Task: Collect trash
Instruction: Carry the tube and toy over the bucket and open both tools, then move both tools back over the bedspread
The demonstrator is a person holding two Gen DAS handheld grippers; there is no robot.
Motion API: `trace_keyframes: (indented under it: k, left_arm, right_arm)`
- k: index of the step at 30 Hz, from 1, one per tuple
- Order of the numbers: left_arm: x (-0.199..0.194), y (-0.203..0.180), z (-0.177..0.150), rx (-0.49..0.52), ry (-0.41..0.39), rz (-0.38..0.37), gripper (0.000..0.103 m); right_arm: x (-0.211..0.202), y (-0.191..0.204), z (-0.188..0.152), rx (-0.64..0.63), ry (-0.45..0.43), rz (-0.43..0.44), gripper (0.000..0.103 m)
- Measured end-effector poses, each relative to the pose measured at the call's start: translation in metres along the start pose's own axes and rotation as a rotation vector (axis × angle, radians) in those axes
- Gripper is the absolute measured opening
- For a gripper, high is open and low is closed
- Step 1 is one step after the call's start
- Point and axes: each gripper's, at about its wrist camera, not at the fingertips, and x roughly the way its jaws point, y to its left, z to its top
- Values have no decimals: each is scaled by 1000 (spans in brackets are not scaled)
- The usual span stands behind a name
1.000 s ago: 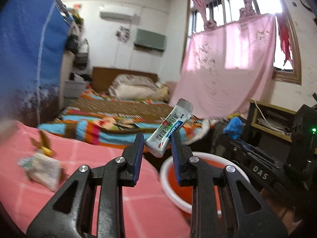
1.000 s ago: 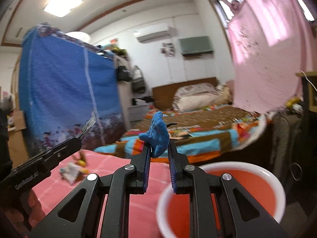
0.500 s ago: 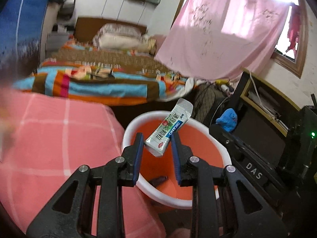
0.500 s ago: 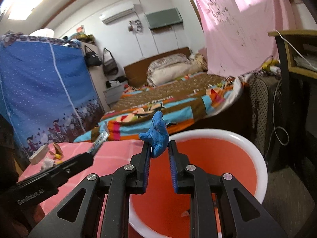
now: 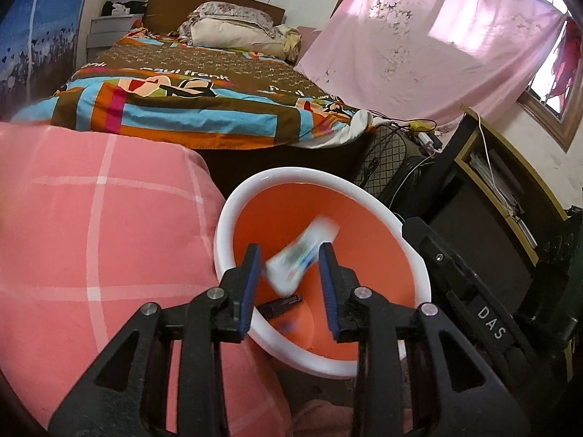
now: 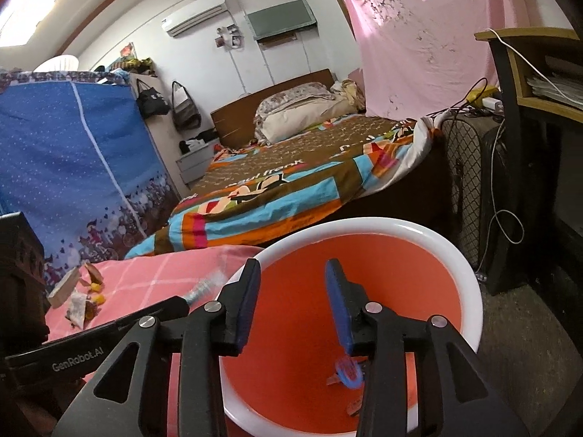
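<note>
One bin, two grippers, a few scraps of trash

One orange bin [image 5: 368,240] with a white rim. Two grippers: left gripper [image 5: 290,284] and right gripper [image 6: 292,304]. One blurred white sachet [image 5: 300,256], one dark tube [image 5: 282,306], one blue scrap [image 6: 349,373] in the bin. One small pile of wrappers [image 6: 78,300] on the one pink cloth [image 5: 102,225].

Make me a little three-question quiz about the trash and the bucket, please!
1. True or false: the round orange plastic bucket with a white rim stands on the bed.
2. What blurred thing is between the left tool's opening jaws?
3. Leftover scraps lie on: A) pink checked cloth B) floor.

Key: 1. False, on the floor beside the pink cloth. 2. White sachet, dropping loose. 3. A.
</note>
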Motion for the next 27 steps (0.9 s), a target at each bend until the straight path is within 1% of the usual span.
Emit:
trace_keyframes:
  k: [4, 5, 8, 10, 11, 12, 13, 14, 17, 18, 19, 21, 23, 24, 27]
  left_arm:
    - [-1, 2, 1, 0, -10, 5, 43]
    - [-2, 3, 2, 0, -15, 7, 45]
    - [-7, 8, 2, -6, -39, 16, 50]
    - [-14, 12, 2, -5, -71, 38, 55]
    - [-17, 14, 3, -3, -86, 47, 57]
    - [-22, 17, 4, 1, -109, 60, 60]
    - [-26, 19, 4, 3, -126, 70, 62]
    - [-31, 21, 5, 5, -147, 81, 67]
    - [-49, 32, 6, 4, -222, 121, 81]
    - [-58, 37, 6, 2, -257, 140, 85]
    - [-63, 40, 7, 1, -279, 153, 88]
    - [-78, 49, 7, 6, -337, 189, 97]
    - [-92, 57, 6, 10, -394, 225, 103]
    - [-99, 61, 4, 9, -429, 244, 103]
    - [-119, 74, 0, 9, -501, 298, 103]
  right_arm:
    - [-1, -1, 1, 5, -4, -7, 41]
    - [-1, -2, 1, 6, -6, -8, 44]
    - [-1, -1, 2, 8, -9, -12, 46]
    - [-2, 0, 3, 6, -17, -13, 49]
    - [-3, 1, 4, 5, -23, -15, 55]
    - [-4, 3, 5, 2, -35, -15, 66]
    - [-6, 5, 5, -1, -47, -14, 72]
    - [-8, 8, 6, -4, -65, -11, 79]
    - [-13, 18, 9, -22, -109, 4, 83]
    - [-15, 22, 11, -31, -125, 7, 88]
    - [-16, 26, 12, -38, -140, 9, 90]
    - [-19, 34, 13, -51, -174, 21, 102]
    - [-22, 44, 14, -68, -207, 46, 103]
    - [-22, 47, 13, -75, -215, 55, 103]
    - [-23, 66, 13, -115, -248, 94, 103]
